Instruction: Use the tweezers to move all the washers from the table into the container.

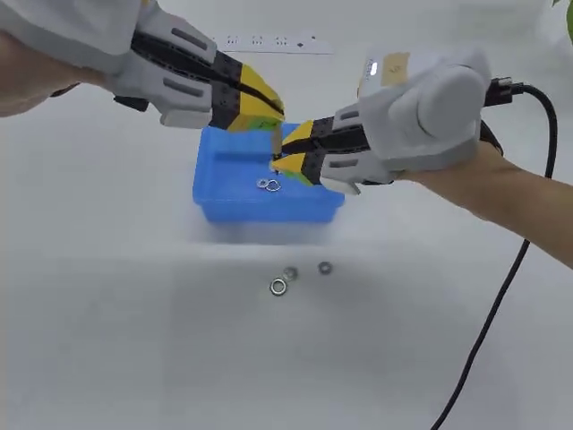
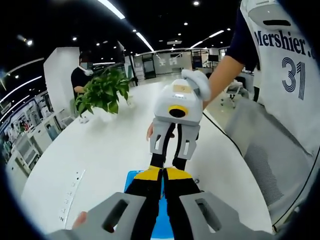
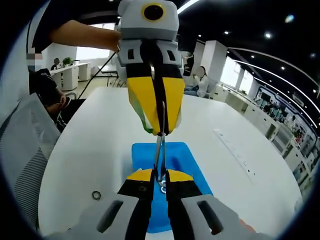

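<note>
A blue container (image 1: 224, 175) stands mid-table with two washers (image 1: 268, 184) inside. Three washers (image 1: 278, 287) lie loose on the white table just in front of it. My left gripper (image 1: 261, 115) reaches in from the upper left. My right gripper (image 1: 288, 161) comes from the right, above the container. The thin metal tweezers (image 3: 160, 155) run from the left gripper's yellow jaws down into the right gripper's (image 3: 160, 177) jaws. Both sets of jaws look pressed together on them. The left gripper view shows its gripper (image 2: 162, 175) shut, facing the right gripper. One washer (image 3: 96, 195) lies left of the container (image 3: 180, 155).
A white power strip (image 1: 269, 42) lies at the table's far edge. The right gripper's black cable (image 1: 501, 296) trails down the right side. A potted plant (image 2: 102, 90) stands further along the table, with bare tabletop around the loose washers.
</note>
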